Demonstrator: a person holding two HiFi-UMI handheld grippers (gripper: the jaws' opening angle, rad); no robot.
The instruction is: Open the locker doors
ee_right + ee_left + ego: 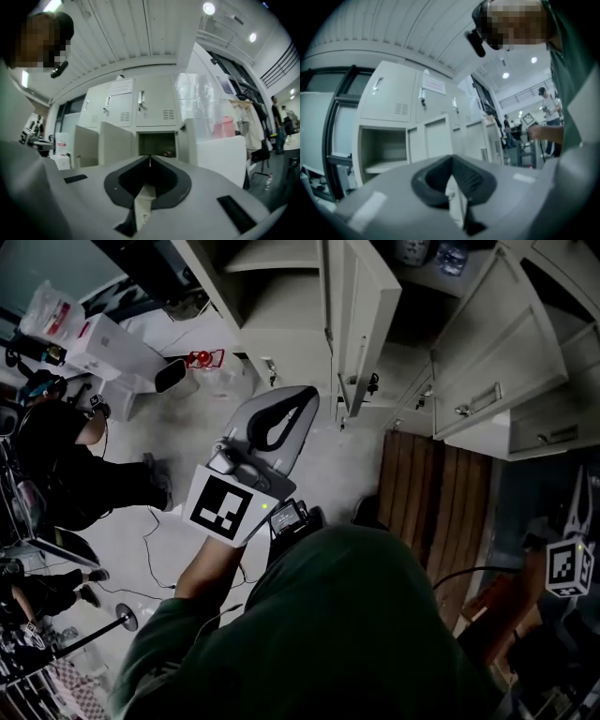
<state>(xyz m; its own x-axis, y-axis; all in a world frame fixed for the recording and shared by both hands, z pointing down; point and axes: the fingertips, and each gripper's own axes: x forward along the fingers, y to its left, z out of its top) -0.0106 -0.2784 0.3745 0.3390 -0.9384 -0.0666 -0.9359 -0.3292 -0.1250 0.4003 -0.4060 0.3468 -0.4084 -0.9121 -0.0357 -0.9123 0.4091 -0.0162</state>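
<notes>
In the head view, a bank of pale grey lockers fills the top, with one locker door [366, 315] swung open toward me and another open door [497, 343] at the right. My left gripper [305, 395] is held in front of them, apart from the doors, its jaws shut on nothing. In the left gripper view, the left gripper [451, 158] points at an open compartment [382, 150] and open doors [436, 138]. My right gripper [150, 159] is shut and empty, facing an open compartment [157, 144] from a distance. Its marker cube [569, 567] shows at the far right.
A seated person [66, 456] and white boxes [117, 348] are at the left, with a red object [202, 359] and cables on the floor. A wooden slatted panel [431, 502] lies below the right lockers. Clear plastic sheeting [206, 112] hangs beside the lockers.
</notes>
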